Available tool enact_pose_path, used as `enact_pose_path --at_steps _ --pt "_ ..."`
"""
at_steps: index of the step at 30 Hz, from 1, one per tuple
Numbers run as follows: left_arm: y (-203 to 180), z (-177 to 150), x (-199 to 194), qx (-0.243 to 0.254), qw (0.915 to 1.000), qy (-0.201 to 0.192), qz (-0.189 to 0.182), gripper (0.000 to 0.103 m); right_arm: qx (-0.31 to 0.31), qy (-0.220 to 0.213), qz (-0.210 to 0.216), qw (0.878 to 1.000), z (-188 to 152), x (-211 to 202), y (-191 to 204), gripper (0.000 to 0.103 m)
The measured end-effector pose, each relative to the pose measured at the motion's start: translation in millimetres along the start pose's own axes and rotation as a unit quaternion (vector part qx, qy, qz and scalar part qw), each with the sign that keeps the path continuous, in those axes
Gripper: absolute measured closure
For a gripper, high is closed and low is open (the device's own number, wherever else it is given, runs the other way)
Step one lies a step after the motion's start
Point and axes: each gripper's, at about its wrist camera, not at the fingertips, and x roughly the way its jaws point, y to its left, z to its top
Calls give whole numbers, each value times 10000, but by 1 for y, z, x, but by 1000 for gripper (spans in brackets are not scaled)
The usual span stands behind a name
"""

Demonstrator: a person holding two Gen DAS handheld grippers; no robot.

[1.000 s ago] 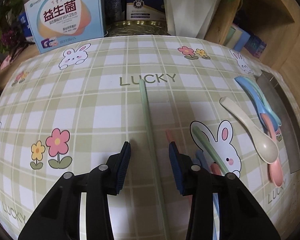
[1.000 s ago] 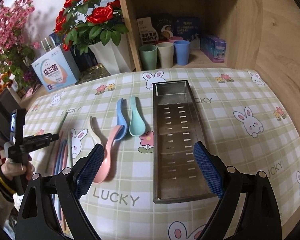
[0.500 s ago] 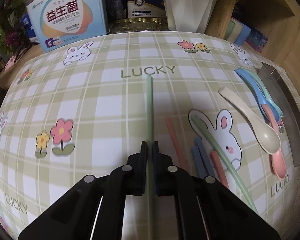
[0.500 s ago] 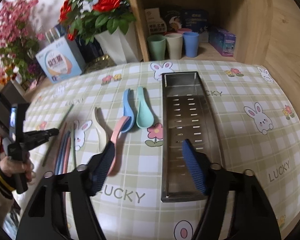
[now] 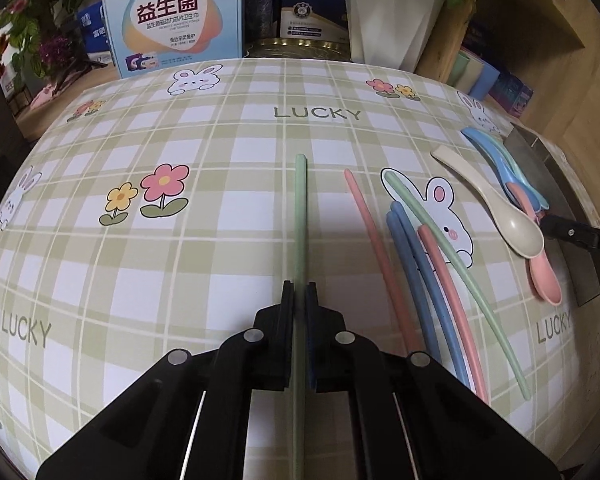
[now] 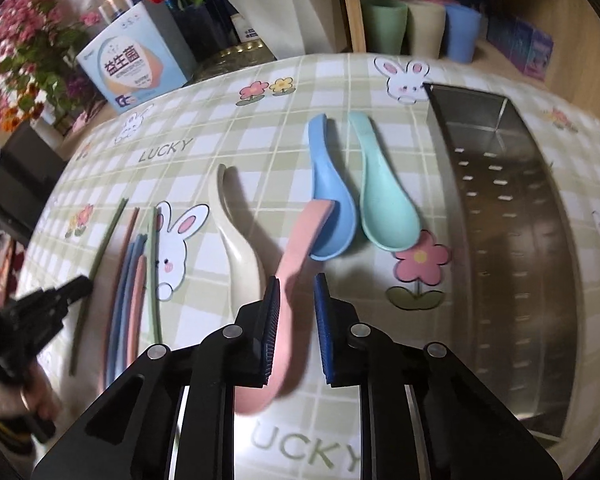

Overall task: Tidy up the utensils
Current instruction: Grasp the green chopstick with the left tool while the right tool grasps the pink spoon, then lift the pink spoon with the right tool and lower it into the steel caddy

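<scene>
Checked tablecloth w/ bunnies, L view: left gripper clamps green chopstick lengthwise; other chopsticks lie to its right. R view: right gripper part-open astride pink spoon, metal tray at right.

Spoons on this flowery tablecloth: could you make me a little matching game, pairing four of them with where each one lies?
Things:
1. pink spoon
2. cream spoon
3. blue spoon
4. mint spoon

Places:
A. nearest the metal tray
B. beside the printed rabbit
C. bowl between the right gripper fingers
D. under the pink spoon's handle tip

Pairs: 1-C, 2-B, 3-D, 4-A
</scene>
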Motion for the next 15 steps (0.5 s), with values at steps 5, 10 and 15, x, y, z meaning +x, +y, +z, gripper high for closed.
enact_pose_path --at_steps 5,10,15 --pt "-4 -2 0 56 9999 -65 88 97 340 100 136 9993 1 12 -3 85" --pt "-1 -2 0 -27 10000 -73 11 97 462 94 228 9986 1 18 -2 85" --pt "-1 -4 -1 -33 9999 -130 17 97 380 160 160 9990 2 24 1 86"
